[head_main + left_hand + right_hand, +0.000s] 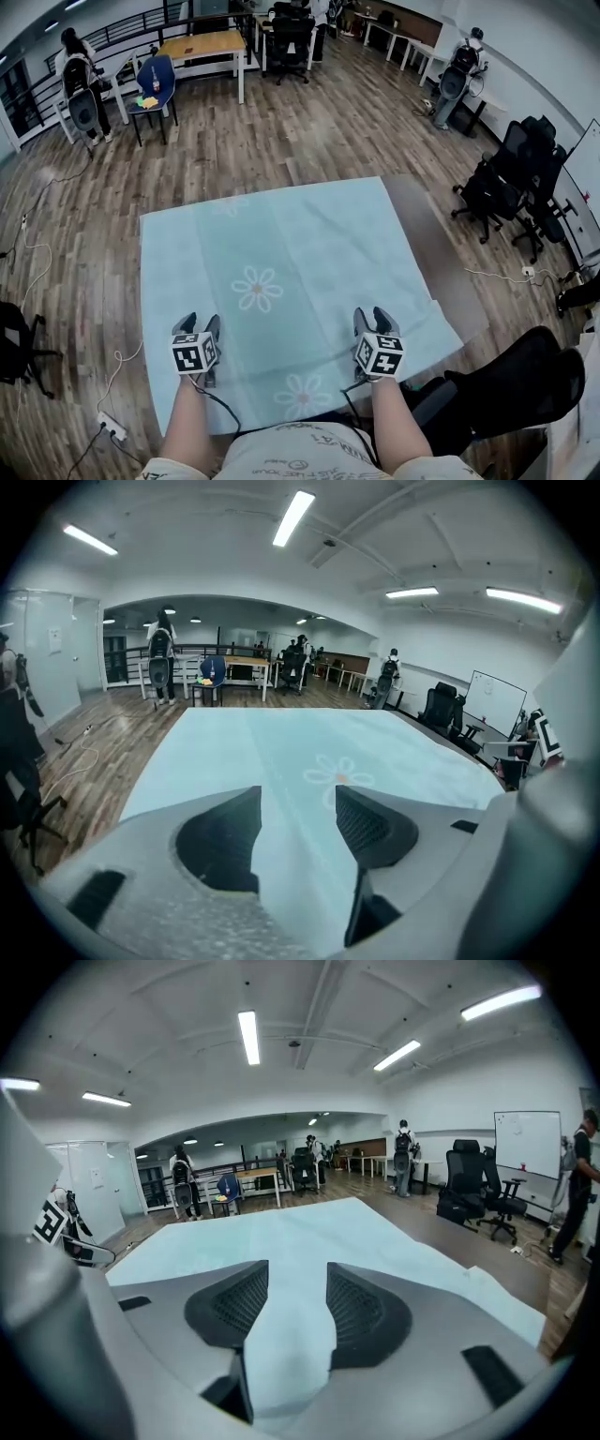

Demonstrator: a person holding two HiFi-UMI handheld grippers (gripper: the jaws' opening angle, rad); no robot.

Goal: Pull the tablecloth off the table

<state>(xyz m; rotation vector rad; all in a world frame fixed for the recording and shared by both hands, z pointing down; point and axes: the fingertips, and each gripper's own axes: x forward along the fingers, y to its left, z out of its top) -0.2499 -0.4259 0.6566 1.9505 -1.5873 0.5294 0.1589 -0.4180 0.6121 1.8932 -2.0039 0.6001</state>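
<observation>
A light blue tablecloth (pixel 281 272) with white daisy prints lies spread over the table (pixel 431 234), whose dark top shows bare along the right side. My left gripper (pixel 200 323) rests over the cloth near its front left edge. In the left gripper view the left gripper (pixel 298 803) has its jaws apart, with flat cloth (pixel 309 752) showing in the gap. My right gripper (pixel 371 317) sits over the cloth near the front right. In the right gripper view the right gripper (pixel 297 1283) also stands open, with a fold of cloth (pixel 281 1241) lying between the jaws.
Black office chairs (pixel 511 187) stand to the right, and another black chair (pixel 525 384) is close at the front right. Cables (pixel 37 253) and a power strip (pixel 111 429) lie on the wood floor at left. Desks (pixel 202 42) and a person (pixel 75 56) are far back.
</observation>
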